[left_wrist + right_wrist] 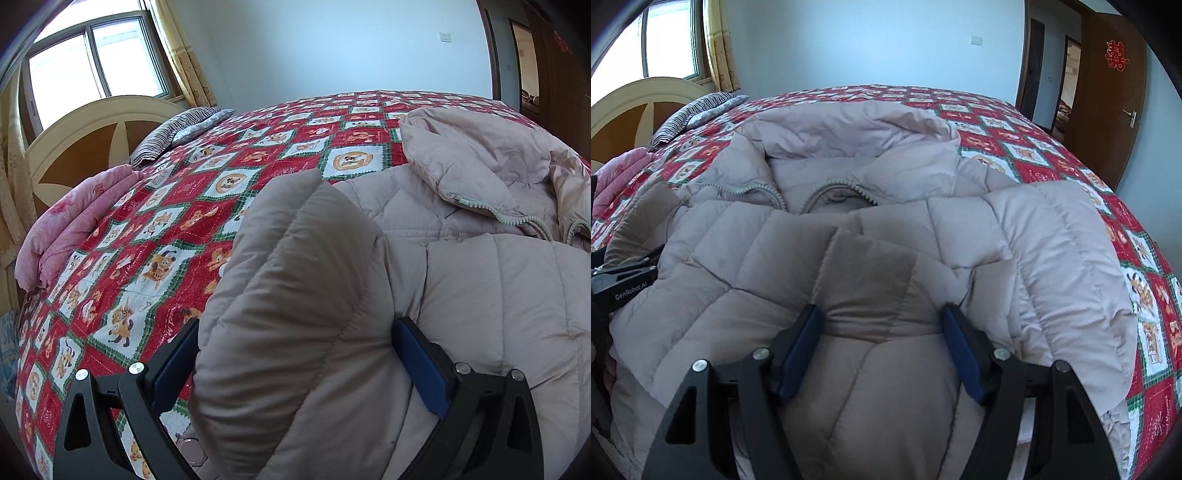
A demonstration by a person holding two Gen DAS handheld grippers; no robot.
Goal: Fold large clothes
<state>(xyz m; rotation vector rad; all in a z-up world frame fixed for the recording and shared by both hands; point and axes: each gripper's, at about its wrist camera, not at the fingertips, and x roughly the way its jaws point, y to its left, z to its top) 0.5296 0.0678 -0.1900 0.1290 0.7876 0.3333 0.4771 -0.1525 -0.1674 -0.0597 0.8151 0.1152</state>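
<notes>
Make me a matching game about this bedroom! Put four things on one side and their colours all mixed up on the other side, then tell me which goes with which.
Things:
1. puffy coat
2. folded blanket by the headboard
3. pads on the tongs
4. paper decoration on the door

Colours:
A. red
B. dark blue
C. pale beige
D. pink

Pairs: 1-C, 2-D, 3-B, 4-A
</notes>
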